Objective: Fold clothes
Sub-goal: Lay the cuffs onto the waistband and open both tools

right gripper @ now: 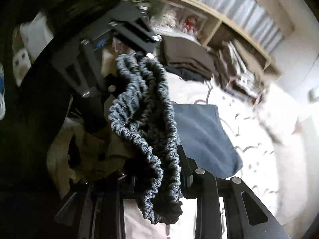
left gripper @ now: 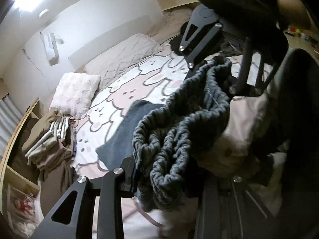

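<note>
Gripping: both tools clamp the gathered elastic waistband of one grey-blue garment, held up above the bed.
Left gripper (left gripper: pixel 139 179): black metal linkage with silver rivets; its jaws are closed on one end of the waistband, the ruched fabric bunching out between them.
Right gripper (right gripper: pixel 159 181): same black linkage; jaws pressed onto the other end of the band, which spills over and hides the fingertips.
Garment (left gripper: pixel 179 131): grey-blue, soft and heathered; the waistband is thick, tightly ruched and rope-like, sagging in a doubled loop between the two tools, while the flat cloth below it trails down onto the bedsheet.
Garment in the right view (right gripper: pixel 143 123): the same crinkled band hangs as a long drooping curve, and a smooth rectangular panel of it lies on the bed beyond.
Bedsheet (left gripper: pixel 123 91): white and pale pink, printed with rounded cartoon outlines.
Cushion (left gripper: pixel 75 93): square, fluffy, off-white, near the wall.
Quilted pillow (left gripper: pixel 123 57): beige, stitched in diamond lines, beside the cushion.
Folded stack (left gripper: pixel 51 141): tan and striped cloths in flat layers at the bed's edge.
Shelf (right gripper: pixel 235 27): light wood, boxy compartments, blurred contents.
</note>
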